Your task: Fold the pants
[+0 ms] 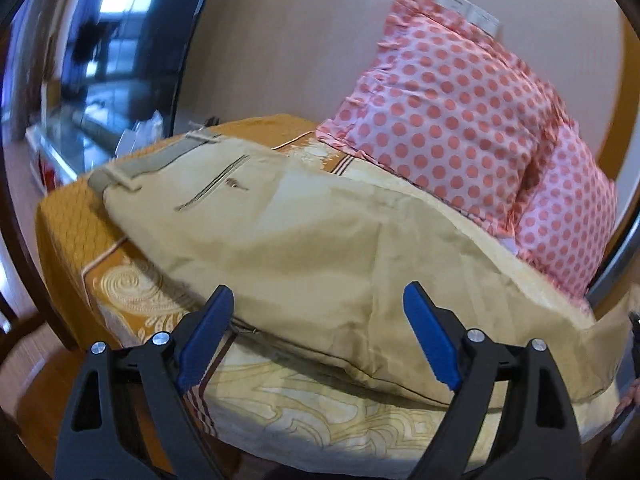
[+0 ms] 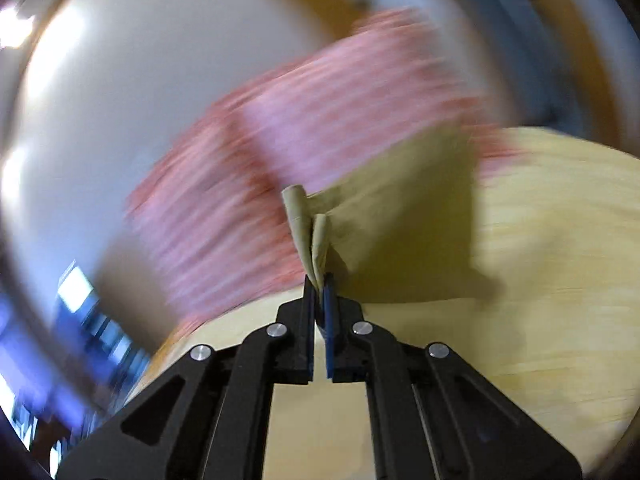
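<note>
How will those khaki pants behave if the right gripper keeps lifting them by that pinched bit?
The pants are probably floppy: they lie creased and draped over the bed. The right gripper pinches only a bunched edge, so the rest would likely hang and trail. The thin fabric looks light, perhaps slightly slippery.

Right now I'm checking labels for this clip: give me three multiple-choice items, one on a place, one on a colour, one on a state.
1. Where do the pants lie?
A. on the bed
B. on the floor
C. on a chair

2. What colour are the pillow dots?
A. blue
B. coral
C. green

3. How is the right gripper?
A. open, holding nothing
B. shut on the pillow
C. shut on the pants

Answers: 1 A, the pants spread over the bed. 2 B, coral dots on pale pink. 3 C, khaki fabric is pinched between its fingers, while the left gripper is open.
</note>
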Demonstrator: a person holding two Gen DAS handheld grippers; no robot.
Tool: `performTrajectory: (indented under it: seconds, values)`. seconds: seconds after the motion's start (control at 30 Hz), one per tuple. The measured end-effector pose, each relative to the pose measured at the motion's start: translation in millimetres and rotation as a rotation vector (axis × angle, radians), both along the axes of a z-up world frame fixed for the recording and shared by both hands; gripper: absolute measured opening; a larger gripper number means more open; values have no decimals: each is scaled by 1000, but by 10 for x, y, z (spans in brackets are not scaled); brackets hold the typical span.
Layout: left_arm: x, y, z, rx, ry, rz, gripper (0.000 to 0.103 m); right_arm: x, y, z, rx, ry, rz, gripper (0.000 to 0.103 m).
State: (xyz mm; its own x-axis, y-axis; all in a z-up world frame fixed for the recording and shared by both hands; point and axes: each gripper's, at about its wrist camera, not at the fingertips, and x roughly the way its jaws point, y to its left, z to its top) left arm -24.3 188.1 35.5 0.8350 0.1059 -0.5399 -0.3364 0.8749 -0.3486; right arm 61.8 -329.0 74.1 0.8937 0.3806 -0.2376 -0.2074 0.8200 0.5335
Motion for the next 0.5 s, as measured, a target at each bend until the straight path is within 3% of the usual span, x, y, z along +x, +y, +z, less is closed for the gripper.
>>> performTrajectory:
  seconds: [0.07, 0.13, 0.23, 0.3, 0.4, 0.5]
  values:
    - [-62, 45, 12, -10, -9, 30, 88, 123, 626, -38, -51, 16, 200, 4]
    - [-112, 100, 26, -22, -9, 53, 88, 228, 1240, -281, -116, 89, 395, 4]
    - [-235, 286, 3, -65, 1, 99, 88, 262, 1782, -739, -186, 227, 543, 4]
    - [-324, 393, -15, -85, 1, 128, 88, 185, 1928, -886, -214, 251, 583, 4]
    - [-432, 571, -58, -114, 3, 173, 88, 38, 2007, -889, -320, 204, 569, 5]
    - [-463, 706, -110, -157, 2, 196, 88, -55, 2020, -870, -331, 171, 562, 10]
